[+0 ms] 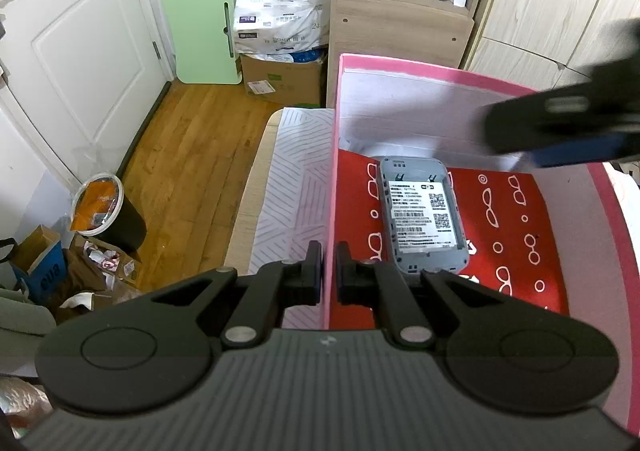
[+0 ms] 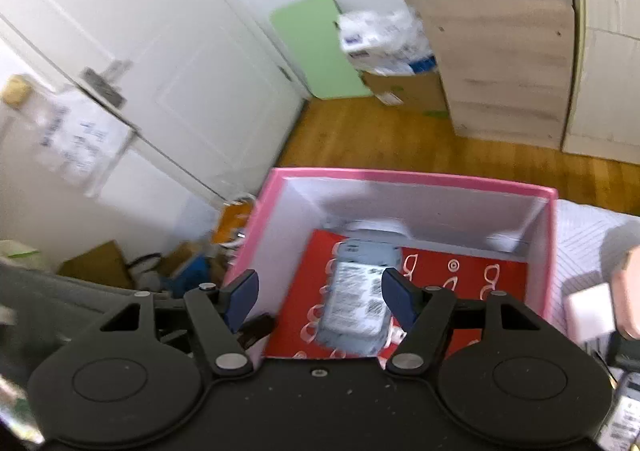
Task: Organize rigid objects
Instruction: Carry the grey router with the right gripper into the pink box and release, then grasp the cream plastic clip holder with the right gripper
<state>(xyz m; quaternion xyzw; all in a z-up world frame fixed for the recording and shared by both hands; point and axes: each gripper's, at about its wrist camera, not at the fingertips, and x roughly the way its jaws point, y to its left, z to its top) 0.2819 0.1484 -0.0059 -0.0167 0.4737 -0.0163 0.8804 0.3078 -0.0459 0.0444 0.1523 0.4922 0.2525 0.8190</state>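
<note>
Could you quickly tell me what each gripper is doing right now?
Left gripper: closed on the pink box's side wall.
Right gripper: open, holding nothing, above the grey device in the box.

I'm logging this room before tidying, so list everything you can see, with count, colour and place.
pink box: one, pink outside, white inside, on the striped cover
red sheet: one, red with white glasses print, box floor
grey device: one, grey with white label, lying on the red sheet
striped cover: one, white-grey, under the box
green board: one, leaning on the wall
cardboard box: one, brown, on the floor by the cabinet
bin: one, dark, on the floor
left gripper: shut on the box's left wall
right gripper: open above the device
</note>
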